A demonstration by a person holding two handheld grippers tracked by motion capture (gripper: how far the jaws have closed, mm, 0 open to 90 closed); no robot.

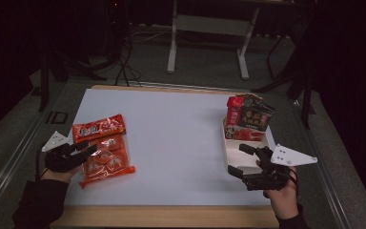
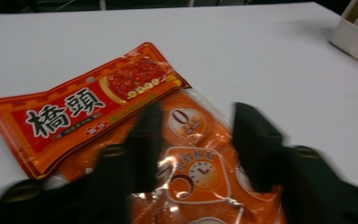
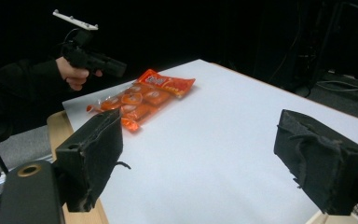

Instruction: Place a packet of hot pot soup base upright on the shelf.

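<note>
While the left gripper (image 1: 83, 151) hovers at the lower left of the high view, its two black jaws straddle the orange snack pack (image 1: 106, 162) that lies flat on the white tabletop (image 1: 171, 143). In the left gripper view the jaws rise blurred from the bottom edge over the pack's clear orange wrapper (image 2: 200, 177), one on each side of a printed clock emblem; they stand partly apart, and whether the pads actually press the wrapper cannot be told from the blur. A red packet with large dark characters (image 2: 84, 100) lies at the pack's far end, in the left-centre of that view, overlapping it at an angle; in the high view the same red packet (image 1: 98, 127) sits just above the orange pack.

The right gripper (image 1: 243, 160) is at the lower right of the high view, held in a hand (image 1: 281, 195) coming in from the bottom edge. Its jaws stand wide apart with nothing between them, beside the near end of a white tray (image 1: 233, 152). That tray lies along the tabletop's right edge and holds upright red and dark packages (image 1: 249, 117) at its far end. In the right gripper view the two padded jaws frame bare tabletop, and the orange pack (image 3: 137, 102) and the left gripper (image 3: 105, 67) appear in the upper left.
</note>
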